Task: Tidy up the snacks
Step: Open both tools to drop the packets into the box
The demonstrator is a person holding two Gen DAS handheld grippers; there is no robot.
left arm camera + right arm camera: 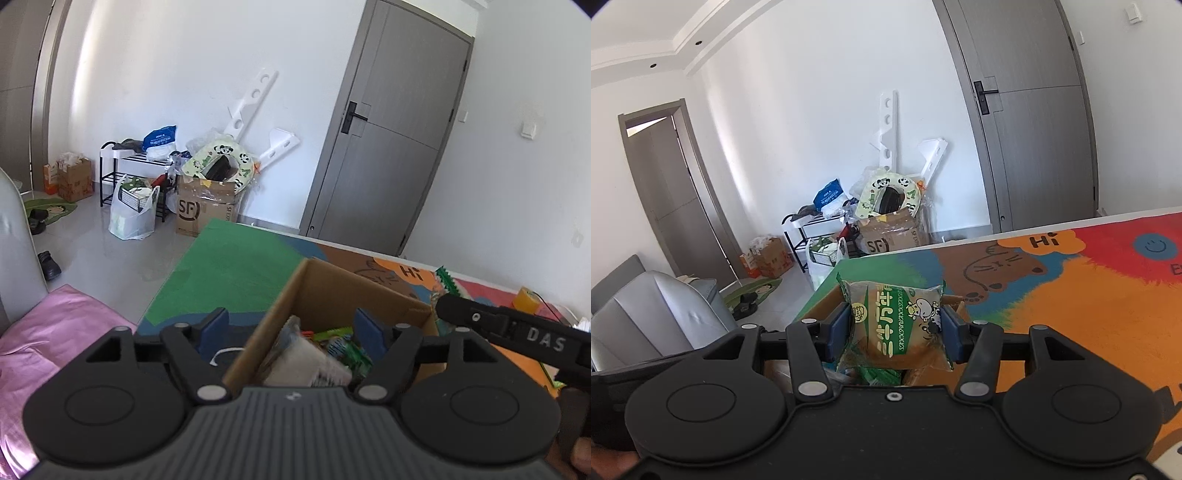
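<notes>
The right claw [894, 326] clamps a green-labelled snack packet [895, 325], long axis upright, directly above the open cardboard box [325, 291] on the worktop [1071, 295]. The left claw [291, 328] is open and empty, straddling the box's near corner.

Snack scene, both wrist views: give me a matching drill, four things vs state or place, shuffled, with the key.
Things:
1. right tool
2. left tool
3. cardboard box
4. green-label snack packet

States or places:
A. on the colourful mat, open top, packets inside
B. open, nothing between its pads, above the box
C. pinched between two blue pads
D. shut on a packet

Pairs: 1-D, 2-B, 3-A, 4-C
</notes>
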